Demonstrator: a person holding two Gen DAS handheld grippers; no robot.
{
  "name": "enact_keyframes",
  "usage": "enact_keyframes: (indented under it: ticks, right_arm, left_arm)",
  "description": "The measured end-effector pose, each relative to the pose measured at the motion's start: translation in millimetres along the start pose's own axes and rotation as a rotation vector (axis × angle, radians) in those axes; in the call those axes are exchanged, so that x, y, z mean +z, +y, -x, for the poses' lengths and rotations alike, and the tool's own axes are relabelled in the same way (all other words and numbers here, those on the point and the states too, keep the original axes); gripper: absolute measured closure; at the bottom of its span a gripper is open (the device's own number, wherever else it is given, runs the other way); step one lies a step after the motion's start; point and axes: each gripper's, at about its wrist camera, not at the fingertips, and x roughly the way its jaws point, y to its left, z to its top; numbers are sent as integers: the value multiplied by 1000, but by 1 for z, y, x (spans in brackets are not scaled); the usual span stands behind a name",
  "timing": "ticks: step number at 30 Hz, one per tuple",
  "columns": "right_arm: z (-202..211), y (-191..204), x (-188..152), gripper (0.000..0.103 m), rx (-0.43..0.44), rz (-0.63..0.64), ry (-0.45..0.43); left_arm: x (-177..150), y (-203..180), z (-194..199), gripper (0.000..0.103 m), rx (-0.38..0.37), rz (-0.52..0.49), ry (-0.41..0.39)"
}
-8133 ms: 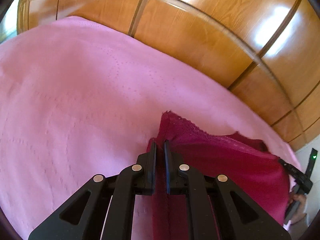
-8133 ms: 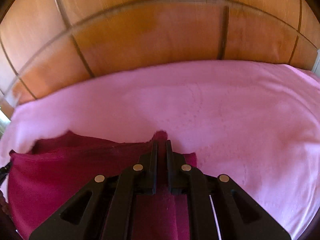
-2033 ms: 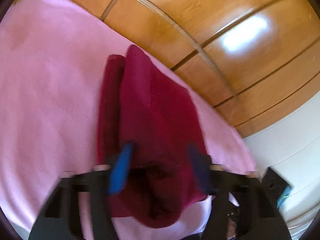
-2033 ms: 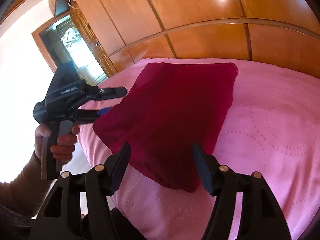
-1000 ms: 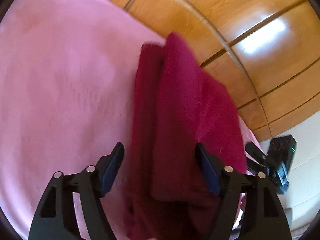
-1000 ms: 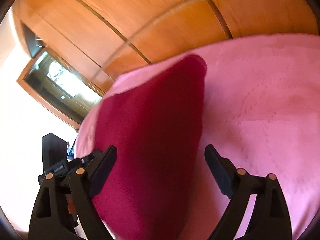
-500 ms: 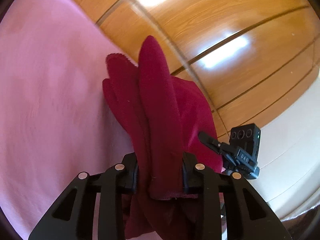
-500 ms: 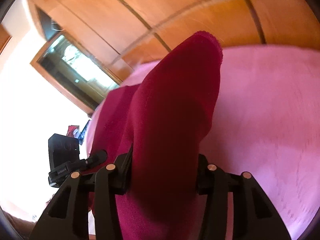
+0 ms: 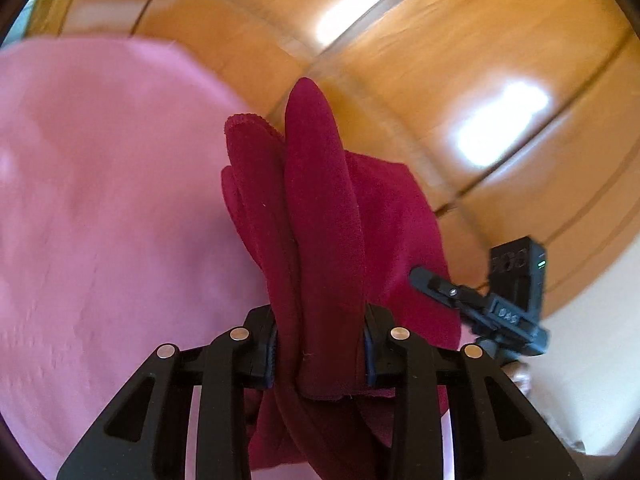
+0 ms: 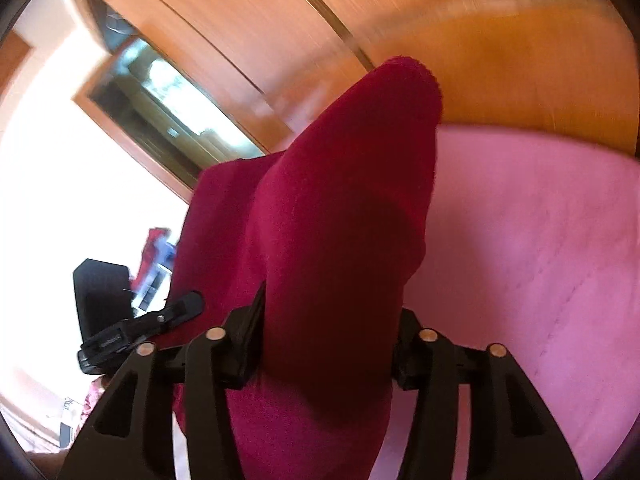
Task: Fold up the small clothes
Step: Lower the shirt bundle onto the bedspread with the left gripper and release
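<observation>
That dark red cloth looks soft, floppy and light, bunched thick between both grippers and held up over the pink bedcover. Left gripper is clamped on it; right gripper has it wedged between jaws that are easing open. Grab edges or corners, I reckon.

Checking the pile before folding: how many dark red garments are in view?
1: a dark red garment, bunched in thick folds, gripped at one end by the left gripper and at the other by the right gripper. Folds may hide more.
</observation>
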Motion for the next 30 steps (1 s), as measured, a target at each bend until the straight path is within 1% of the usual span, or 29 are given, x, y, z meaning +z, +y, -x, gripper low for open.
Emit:
enact_keyframes:
  ticks: [1, 2, 3, 4, 5, 6, 7, 8, 10, 11, 12, 13, 14, 15, 16, 17, 18, 19, 21, 22, 23, 25, 26, 27, 28, 30]
  right_arm:
    - [-7, -4, -3, 44, -21, 4, 1]
    - [-9, -7, -6, 36, -26, -1, -10]
    - [-6, -9, -8, 25, -37, -20, -23]
    - [-2, -7, -9, 22, -49, -25, -35]
    - [4, -3, -11, 20, -62, -14, -50]
    - [13, 2, -13, 20, -90, 9, -78]
    - [22, 12, -9, 20, -141, 45, -125]
    - [29, 19, -11, 20, -165, 71, -156]
    - [48, 40, -22, 26, -212, 141, -223]
    - [54, 52, -26, 31, -218, 180, -241]
    - [58, 67, -36, 36, -224, 230, -254]
    - [60, 77, -46, 38, -229, 268, -258]
    - [56, 84, -54, 41, -234, 291, -256]
    - [51, 92, -64, 45, -246, 314, -247]
    - [46, 95, -71, 46, -252, 323, -231]
    - [39, 95, -77, 47, -263, 328, -210]
    - [30, 91, -85, 48, -291, 328, -184]
    - [25, 87, -86, 48, -318, 331, -176]
    - [3, 87, -94, 48, -373, 342, -155]
    - [-5, 85, -98, 48, -392, 341, -152]
    - [-10, 86, -103, 47, -409, 353, -164]
    - [-14, 93, -105, 47, -448, 379, -172]
    - [-12, 92, -105, 45, -451, 375, -170]
    - [-11, 93, -103, 41, -443, 362, -167]
    - [-9, 93, -104, 39, -438, 354, -165]
    - [-5, 98, -107, 27, -437, 342, -169]
  left_arm:
    - [-5, 9, -12, 72, 70, 10, 32]
    - [-9, 13, -15, 67, 85, 21, 38]
    - [-12, 16, -14, 65, 83, 40, 26]
    - [-13, 14, -9, 61, 98, 48, 6]
    - [-13, 10, -4, 60, 122, 41, -11]
    - [-12, 5, 0, 60, 155, 28, -34]
    - [-12, 0, 7, 60, 191, 13, -64]
    - [-14, -12, 21, 60, 233, -16, -123]
    - [-15, -26, 33, 60, 267, -59, -192]
    - [-21, -39, 43, 60, 270, -98, -229]
    - [-16, -42, 41, 60, 271, -119, -242]
    - [-21, -50, 41, 60, 275, -149, -250]
    - [-28, -59, 38, 60, 286, -182, -244]
    - [-32, -60, 34, 60, 289, -198, -231]
    - [-38, -62, 27, 60, 287, -212, -206]
    - [-43, -63, 18, 60, 302, -217, -186]
    - [-46, -63, 6, 60, 350, -225, -163]
    - [-45, -59, 3, 60, 384, -232, -155]
    - [-49, -41, -10, 60, 470, -226, -133]
    - [-51, -31, -12, 60, 446, -197, -119]
    - [-52, -25, -9, 57, 426, -172, -123]
    - [-55, -18, -7, 54, 418, -147, -132]
    - [-56, -20, -4, 54, 423, -144, -136]
    - [-57, -23, -3, 54, 427, -143, -138]
    - [-58, -27, 0, 54, 430, -142, -140]
    - [-62, -37, 12, 52, 448, -139, -161]
